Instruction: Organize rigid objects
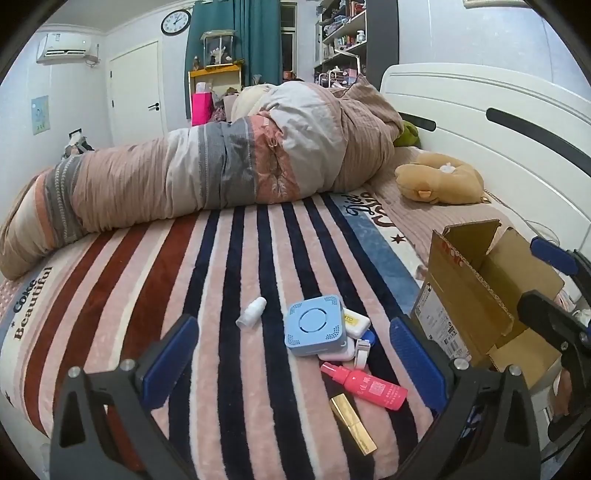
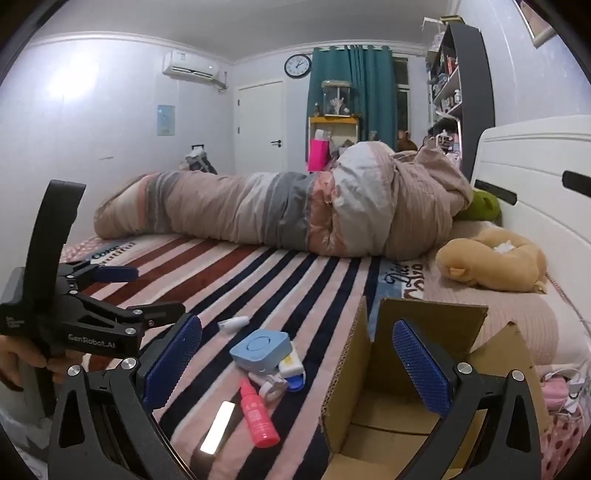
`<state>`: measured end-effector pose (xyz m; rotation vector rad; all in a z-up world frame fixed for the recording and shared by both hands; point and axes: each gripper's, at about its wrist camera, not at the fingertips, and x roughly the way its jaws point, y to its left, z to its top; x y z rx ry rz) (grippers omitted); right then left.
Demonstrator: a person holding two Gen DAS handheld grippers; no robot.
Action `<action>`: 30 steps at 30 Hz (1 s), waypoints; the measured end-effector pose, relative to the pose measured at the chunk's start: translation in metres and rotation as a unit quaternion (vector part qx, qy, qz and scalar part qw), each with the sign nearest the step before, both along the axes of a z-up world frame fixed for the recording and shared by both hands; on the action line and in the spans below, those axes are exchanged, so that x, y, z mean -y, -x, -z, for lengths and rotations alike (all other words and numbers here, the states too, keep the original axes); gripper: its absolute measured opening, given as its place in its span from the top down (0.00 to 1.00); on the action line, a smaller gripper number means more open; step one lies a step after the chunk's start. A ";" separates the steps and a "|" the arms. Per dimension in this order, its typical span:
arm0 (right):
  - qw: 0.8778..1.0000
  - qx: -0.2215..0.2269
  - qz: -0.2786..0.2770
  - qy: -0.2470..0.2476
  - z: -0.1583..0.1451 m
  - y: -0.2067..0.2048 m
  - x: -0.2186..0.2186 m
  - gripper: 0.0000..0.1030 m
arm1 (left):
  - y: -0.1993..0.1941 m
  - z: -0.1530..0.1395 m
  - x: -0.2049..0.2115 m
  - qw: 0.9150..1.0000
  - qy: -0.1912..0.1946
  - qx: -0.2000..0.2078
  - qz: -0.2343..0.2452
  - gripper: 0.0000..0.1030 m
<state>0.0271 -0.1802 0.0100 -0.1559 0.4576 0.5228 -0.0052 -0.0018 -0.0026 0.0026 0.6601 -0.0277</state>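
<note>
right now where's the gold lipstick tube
In the left wrist view the gold lipstick tube lies on the striped blanket, nearest the camera, just below the pink spray bottle and left of the cardboard box.

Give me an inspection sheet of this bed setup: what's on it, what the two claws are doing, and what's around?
Surface: striped blanket on a bed.
Job's things: blue square box lying on white cases; pink spray bottle, gold tube and small white bottle lying flat; open cardboard box to their right.
Clutter: rolled quilt, tan plush.
Grippers: left gripper open above the items; right gripper open near the carton's edge.
Cables: thin white cord by the headboard.
Surroundings: wall clock, teal curtain, shelves.
</note>
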 end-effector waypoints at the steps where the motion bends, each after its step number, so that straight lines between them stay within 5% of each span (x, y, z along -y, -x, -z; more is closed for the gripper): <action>1: 1.000 -0.007 -0.002 -0.003 0.000 0.000 0.002 0.00 | 0.001 0.000 0.001 1.000 0.002 -0.001 0.000 0.00; 30: 0.999 -0.027 -0.003 -0.025 -0.001 0.032 0.034 0.00 | 0.008 -0.007 0.000 1.000 0.011 0.003 -0.001 0.00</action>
